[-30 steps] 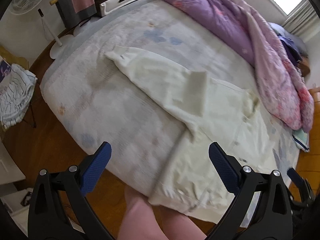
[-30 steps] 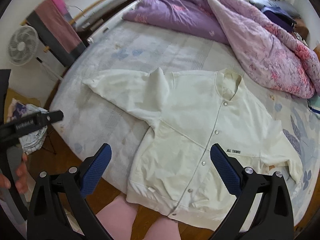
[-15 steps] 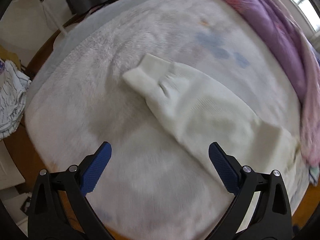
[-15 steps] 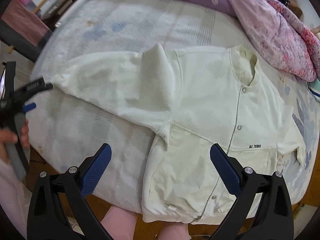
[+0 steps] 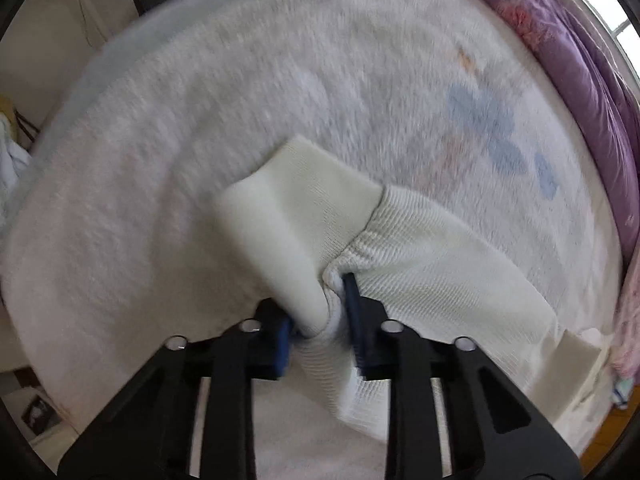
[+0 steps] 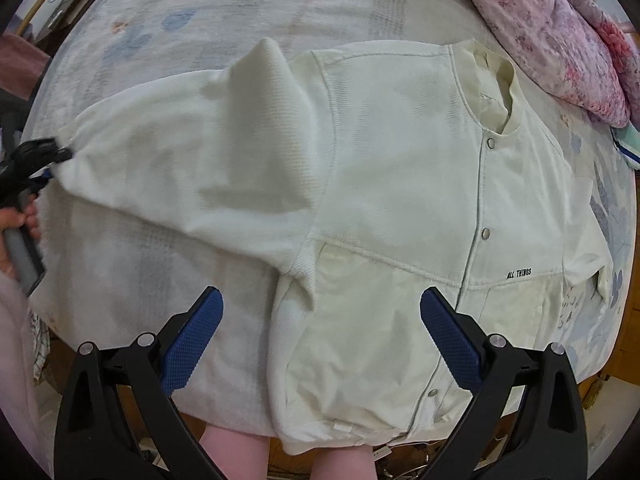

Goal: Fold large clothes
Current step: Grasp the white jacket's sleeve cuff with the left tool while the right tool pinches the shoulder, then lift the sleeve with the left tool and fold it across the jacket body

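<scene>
One jacket (image 6: 400,168) on bed (image 6: 248,12) | left gripper (image 5: 320,312) closing on cuff (image 5: 304,208) | right gripper (image 6: 320,340) agape, empty

A cream snap-button jacket (image 6: 400,168) is spread front-up on the bed (image 6: 240,8), collar toward the quilt. Its sleeve (image 6: 160,160) is stretched sideways, and the ribbed cuff (image 5: 304,216) is bunched and lifted.

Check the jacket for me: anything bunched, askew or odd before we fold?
The jacket lies flat and snapped shut. One oddity: its sleeve has a peaked fold standing up near the shoulder. The left gripper is closing on the gathered cuff; the right gripper is open above the hem.
</scene>
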The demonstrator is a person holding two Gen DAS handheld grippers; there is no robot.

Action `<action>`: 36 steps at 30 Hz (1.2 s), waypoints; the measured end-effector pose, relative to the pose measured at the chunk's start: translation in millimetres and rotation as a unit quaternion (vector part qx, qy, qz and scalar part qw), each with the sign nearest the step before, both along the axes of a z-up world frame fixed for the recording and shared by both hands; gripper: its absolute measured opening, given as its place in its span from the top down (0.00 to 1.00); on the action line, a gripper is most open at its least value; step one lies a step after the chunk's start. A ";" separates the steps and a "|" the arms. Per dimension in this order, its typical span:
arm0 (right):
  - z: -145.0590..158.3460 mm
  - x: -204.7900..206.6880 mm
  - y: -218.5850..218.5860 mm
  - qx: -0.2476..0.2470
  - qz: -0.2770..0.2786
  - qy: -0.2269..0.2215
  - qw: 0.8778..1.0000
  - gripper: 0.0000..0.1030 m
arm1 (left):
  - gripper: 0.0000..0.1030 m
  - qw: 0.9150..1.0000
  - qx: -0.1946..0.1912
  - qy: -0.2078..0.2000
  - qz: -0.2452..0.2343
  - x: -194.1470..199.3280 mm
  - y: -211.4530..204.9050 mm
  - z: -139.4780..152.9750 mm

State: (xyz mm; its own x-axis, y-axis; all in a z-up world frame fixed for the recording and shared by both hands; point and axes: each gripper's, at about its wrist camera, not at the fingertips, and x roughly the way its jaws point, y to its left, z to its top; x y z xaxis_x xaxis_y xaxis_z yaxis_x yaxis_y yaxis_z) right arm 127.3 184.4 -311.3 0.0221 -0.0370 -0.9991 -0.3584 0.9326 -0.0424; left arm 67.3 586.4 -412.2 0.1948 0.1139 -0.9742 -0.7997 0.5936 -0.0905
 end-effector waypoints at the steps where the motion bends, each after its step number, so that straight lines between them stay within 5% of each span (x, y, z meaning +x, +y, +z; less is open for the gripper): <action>1: -4.3 5.0 -2.7 -0.003 -0.003 -0.002 1.000 0.08 | 0.81 0.999 0.037 0.011 -0.009 -0.1 -4.1 11.9; 4: -10.3 18.9 -7.2 0.007 -0.006 -0.012 1.000 0.09 | 0.82 0.993 0.112 0.020 -0.034 -4.8 -13.3 47.2; 7: -14.6 31.3 -10.2 0.043 -0.008 -0.021 0.999 0.26 | 0.82 0.990 0.134 0.017 -0.032 -12.0 -19.2 76.8; 9: -24.8 44.1 -11.4 0.069 -0.008 -0.021 0.997 0.58 | 0.82 0.989 0.145 0.012 -0.037 -13.6 -25.4 91.2; 12: -58.8 64.3 -17.8 0.120 -0.038 0.025 0.992 0.81 | 0.82 0.980 0.192 0.009 -0.057 -15.5 -47.6 119.8; 18: -155.6 72.2 -40.8 0.190 -0.139 0.137 0.962 0.83 | 0.82 0.966 0.237 -0.031 -0.095 -10.0 -104.9 190.1; 21: -162.8 71.7 -53.4 0.227 -0.168 0.141 0.949 0.83 | 0.83 0.956 0.253 -0.081 -0.121 -3.9 -150.7 234.8; 23: -167.4 69.6 -68.1 0.264 -0.208 0.153 0.929 0.83 | 0.83 0.940 0.283 -0.100 -0.162 6.7 -192.0 261.9; 28: -173.7 66.2 -84.1 0.309 -0.231 0.166 0.907 0.85 | 0.84 0.910 0.302 -0.162 -0.231 30.2 -280.1 309.6; 32: -178.8 62.2 -97.9 0.336 -0.258 0.189 0.886 0.85 | 0.85 0.893 0.296 -0.193 -0.278 51.7 -348.2 331.2; 36: -175.5 54.8 -114.9 0.343 -0.261 0.207 0.878 0.85 | 0.85 0.868 0.302 -0.209 -0.334 77.1 -416.0 341.5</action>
State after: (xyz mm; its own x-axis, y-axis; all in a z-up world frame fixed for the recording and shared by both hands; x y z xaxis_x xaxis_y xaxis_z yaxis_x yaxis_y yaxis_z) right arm 182.0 69.5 -486.8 -0.1899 0.6795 -0.7086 0.2734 0.7298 0.6266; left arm 144.4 170.3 -70.7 0.7356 0.3055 -0.6046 -0.2311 0.9522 0.2000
